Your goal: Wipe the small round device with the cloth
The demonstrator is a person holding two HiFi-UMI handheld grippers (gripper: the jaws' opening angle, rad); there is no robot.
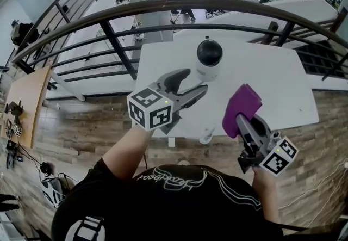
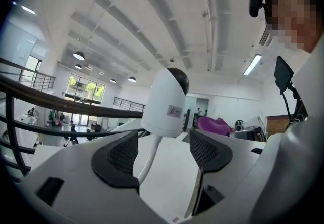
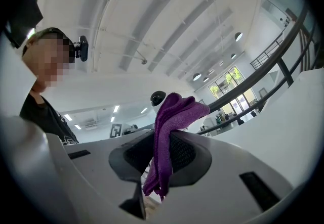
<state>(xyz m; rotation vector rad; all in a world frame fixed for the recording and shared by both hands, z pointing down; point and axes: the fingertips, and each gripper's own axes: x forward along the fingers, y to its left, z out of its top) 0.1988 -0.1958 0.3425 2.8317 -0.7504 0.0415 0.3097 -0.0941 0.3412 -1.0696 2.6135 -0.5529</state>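
Observation:
The small round device (image 1: 209, 59), white with a black dome, stands on the white table (image 1: 272, 79). My left gripper (image 1: 194, 82) is open just short of it. In the left gripper view the device (image 2: 164, 104) rises beyond the wide-apart pads, and only its thin white cable (image 2: 147, 160) runs through the open left gripper (image 2: 161, 154). My right gripper (image 1: 246, 120) is shut on a purple cloth (image 1: 243, 104), to the right of the device and nearer to me. In the right gripper view the cloth (image 3: 169, 132) is pinched upright in the right gripper (image 3: 162, 154), with the device (image 3: 158, 99) behind it.
A dark metal railing (image 1: 163, 8) curves round the table's far side, with a lower floor beyond it. The table's near edge (image 1: 217, 134) lies under my grippers, above a wooden floor (image 1: 92, 125). The purple cloth (image 2: 215, 125) shows to the right in the left gripper view.

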